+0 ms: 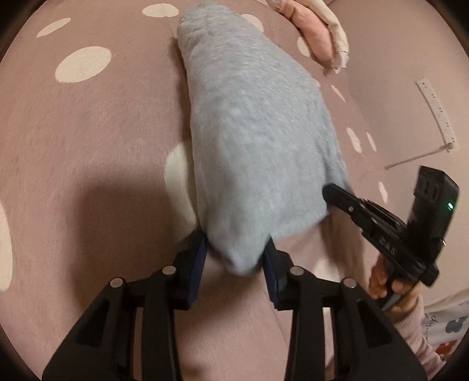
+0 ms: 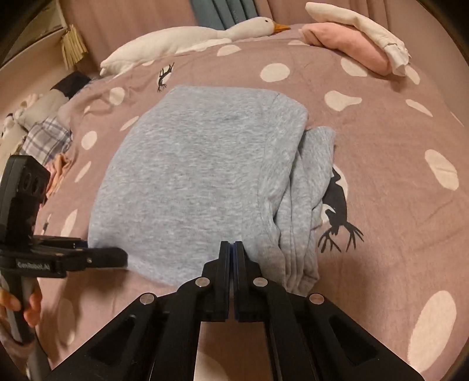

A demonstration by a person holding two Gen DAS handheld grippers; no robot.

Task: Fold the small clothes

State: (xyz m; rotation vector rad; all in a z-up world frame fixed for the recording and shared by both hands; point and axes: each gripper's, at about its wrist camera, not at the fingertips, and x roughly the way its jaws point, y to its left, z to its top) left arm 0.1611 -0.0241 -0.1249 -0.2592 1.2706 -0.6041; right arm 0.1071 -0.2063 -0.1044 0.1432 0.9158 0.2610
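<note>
The left gripper's (image 1: 236,258) two fingers (image 1: 199,258) are spread, their dark blue pads on either side of a rounded corner of the grey garment (image 1: 252,123), which pokes between them; whether they are squeezing it cannot be told. The right gripper's (image 2: 233,252) fingers (image 2: 224,258) are pressed together, their tips against the near edge of the same garment (image 2: 193,175), apparently nipping a thin fold of it.

The garment is a soft, fuzzy, heathered knit, folded into a rough rectangle with rounded corners. Along its right side, in the right wrist view, a looser bundle of wrinkled layers (image 2: 304,199) sticks out from under the smooth top panel.

It lies near the middle of the bed (image 2: 395,140), on a dusty pink cover with cream blobs and two black deer silhouettes; one deer (image 2: 337,211) is just beside the garment's bundled edge.

At the bed's far edge sits one plush white goose (image 2: 187,35) with an orange beak. At the far right corner lies a folded pink cloth (image 2: 346,44) with one cream cloth (image 2: 360,26) on top.
</note>
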